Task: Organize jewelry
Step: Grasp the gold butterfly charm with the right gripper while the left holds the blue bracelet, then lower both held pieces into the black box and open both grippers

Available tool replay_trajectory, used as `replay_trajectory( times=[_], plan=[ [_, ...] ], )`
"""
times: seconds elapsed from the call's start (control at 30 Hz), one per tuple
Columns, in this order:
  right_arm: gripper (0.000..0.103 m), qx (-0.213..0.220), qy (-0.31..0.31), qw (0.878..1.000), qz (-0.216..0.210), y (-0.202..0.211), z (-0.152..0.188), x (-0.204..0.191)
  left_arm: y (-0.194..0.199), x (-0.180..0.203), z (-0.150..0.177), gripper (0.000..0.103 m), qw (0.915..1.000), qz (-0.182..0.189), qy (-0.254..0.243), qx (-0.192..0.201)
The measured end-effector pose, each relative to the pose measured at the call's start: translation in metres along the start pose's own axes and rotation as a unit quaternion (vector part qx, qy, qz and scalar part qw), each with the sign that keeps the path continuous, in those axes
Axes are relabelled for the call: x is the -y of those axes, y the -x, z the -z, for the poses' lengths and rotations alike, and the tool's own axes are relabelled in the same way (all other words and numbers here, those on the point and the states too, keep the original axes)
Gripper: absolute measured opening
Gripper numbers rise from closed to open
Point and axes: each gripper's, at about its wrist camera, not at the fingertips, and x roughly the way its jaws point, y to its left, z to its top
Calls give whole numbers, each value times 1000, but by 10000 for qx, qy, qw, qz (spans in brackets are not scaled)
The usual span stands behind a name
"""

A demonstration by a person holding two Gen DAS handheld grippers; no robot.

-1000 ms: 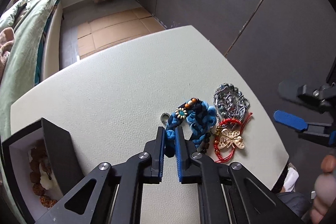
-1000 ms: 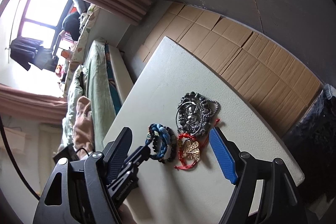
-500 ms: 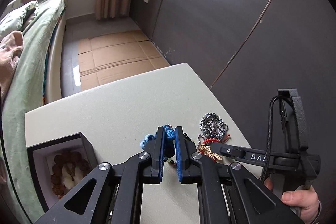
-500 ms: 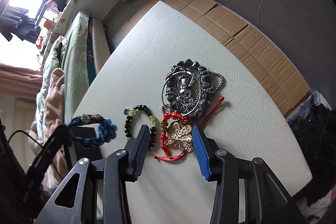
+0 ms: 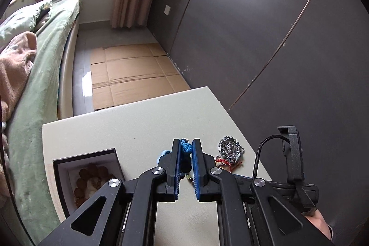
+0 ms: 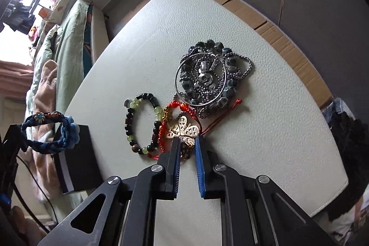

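Left wrist view: the left gripper point(image 5: 186, 148) fills the lower centre of the frame, its jaws clamped on a blue braided bracelet point(image 5: 186, 147), which shows as a knot between the blue pads and hangs clear of the white table point(image 5: 129, 128). At lower left an open black box point(image 5: 60, 173) with a pale lining stands on the table, a brown bead string point(image 5: 88, 179) lying inside. To the right of the jaws, at centre right, sits a silver-grey bead cluster point(image 5: 230, 150), with a red cord bracelet point(image 5: 222, 161) just below it. The body of the other gripper occupies the lower right. Right wrist view: the right gripper point(image 6: 188, 142) points down at lower centre, its jaws closing, with the lower edge of a gold butterfly charm point(image 6: 184, 128) between the pads and in contact with them. The charm lies on the red cord bracelet point(image 6: 162, 134). Just left of it lies a black and pale green bead bracelet point(image 6: 129, 123). The silver-grey bead cluster point(image 6: 207, 80) lies above, upper centre right, touching the red cord. At the left edge the blue braided bracelet point(image 6: 49, 130) hangs in the air above the black box point(image 6: 76, 158).
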Motion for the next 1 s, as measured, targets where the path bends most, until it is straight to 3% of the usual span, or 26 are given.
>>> replay_trajectory(
  times=[0.5,0.63,0.77,0.87,0.93,0.97,1.0],
  plan=[
    [11,602,501,9947,-669,58,30,-60,70,-23,0,10,9981,-246,323,469],
    [11,739,770,9921,-665,69,42,-84,82,-35,3,10,9952,-716,483,463],
    [11,848,1038,9869,-899,76,52,-109,82,-44,3,10,9945,-804,568,345],
    [11,880,1200,9836,-1022,74,56,-125,74,-62,6,12,9917,-847,967,-14],
    [11,826,1259,9825,-1098,70,59,-133,73,-73,9,31,9892,-948,1116,-67],
    [11,793,1268,9820,-1149,68,60,-136,76,-76,9,60,9882,-1007,1154,-36],
    [11,763,1283,9815,-1196,66,61,-140,81,-79,8,82,9875,-1029,1191,48]
  ],
)
